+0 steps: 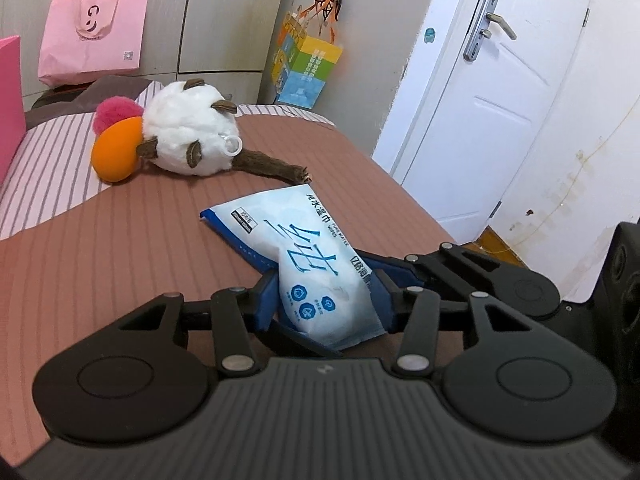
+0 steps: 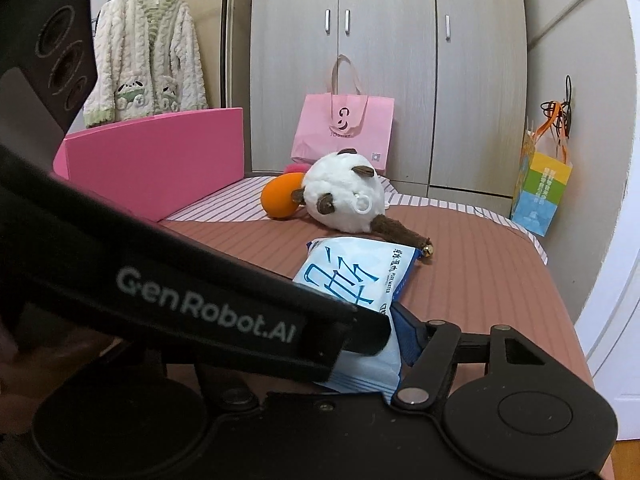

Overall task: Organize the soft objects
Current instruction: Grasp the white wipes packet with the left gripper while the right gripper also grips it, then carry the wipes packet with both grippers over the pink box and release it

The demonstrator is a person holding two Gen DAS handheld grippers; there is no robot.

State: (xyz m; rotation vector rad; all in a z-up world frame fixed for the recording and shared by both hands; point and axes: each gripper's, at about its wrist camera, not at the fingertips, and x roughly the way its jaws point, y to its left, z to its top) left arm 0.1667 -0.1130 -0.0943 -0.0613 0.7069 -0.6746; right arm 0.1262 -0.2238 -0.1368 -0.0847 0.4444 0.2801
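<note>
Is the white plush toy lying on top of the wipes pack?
No, the white plush toy lies on the mat behind the wipes pack, only its brown tail reaching near it.

Lying on the ribbed brown mat (image 1: 120, 264), a blue-and-white soft wipes pack (image 1: 304, 248), with a white fluffy plush toy (image 1: 188, 128) beyond at eleven o'clock. Touching that toy at its nine o'clock, an orange foam ball (image 1: 116, 152); behind, a pink paper bag (image 1: 94, 36) against the wardrobe (image 1: 224, 12).

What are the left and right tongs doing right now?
Left tongs: shut on the wipes pack.
Right tongs: pack between the fingers, but the left tool hides one; grip cannot be told.
</note>
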